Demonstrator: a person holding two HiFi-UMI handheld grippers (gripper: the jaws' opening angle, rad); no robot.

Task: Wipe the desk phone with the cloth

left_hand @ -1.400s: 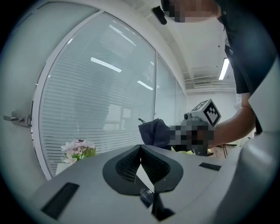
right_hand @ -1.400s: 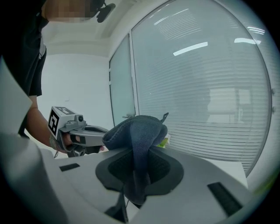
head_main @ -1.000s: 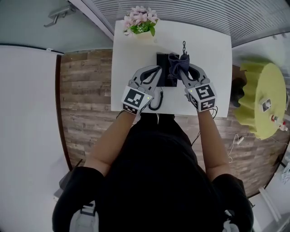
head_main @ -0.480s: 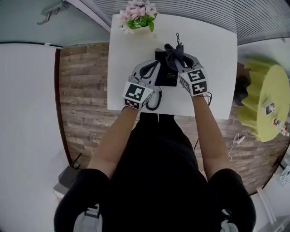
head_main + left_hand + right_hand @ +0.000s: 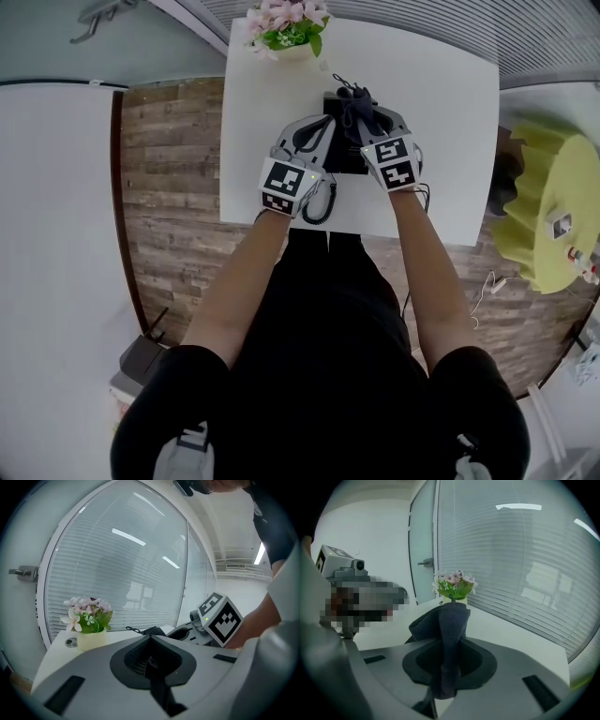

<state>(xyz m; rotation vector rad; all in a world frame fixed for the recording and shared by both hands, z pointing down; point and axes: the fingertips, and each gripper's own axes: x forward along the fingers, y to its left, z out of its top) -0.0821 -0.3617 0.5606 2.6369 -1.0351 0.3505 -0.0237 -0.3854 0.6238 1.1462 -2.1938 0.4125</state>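
Two grippers work over the white table (image 5: 450,112), just past its near edge. Nearest, a coiled cord (image 5: 322,204) loops on the table beside the left gripper's marker cube. The left gripper (image 5: 325,124) lies along the left side of the phone (image 5: 347,155). Its jaws are closed together w/ nothing seen btwn them, so it prob. braces rather than grips, tho contact w/ the phone can't be confirmed. The phone is black and lies flat btwn the two grippers, near the table's middle. The right gripper (image 5: 367,114) is clamped on the cloth (image 5: 353,101), a dark bunch that stands up out of the jaws and flops fwd over the phone's far end. Beyond that are flowers (image 5: 286,23) in a pale pot at the far edge, then window blinds

Wiping looks under way at the phone's far part. To do it well:
- press the loose fold flat on the surface, not the jaw tips
- stroke along the phone's length w/ light, even pressure
- steady the body w/ the left gripper so it doesn't slide
- stay clear of the cord, which could snag
- take in the sides & edges, not just the top
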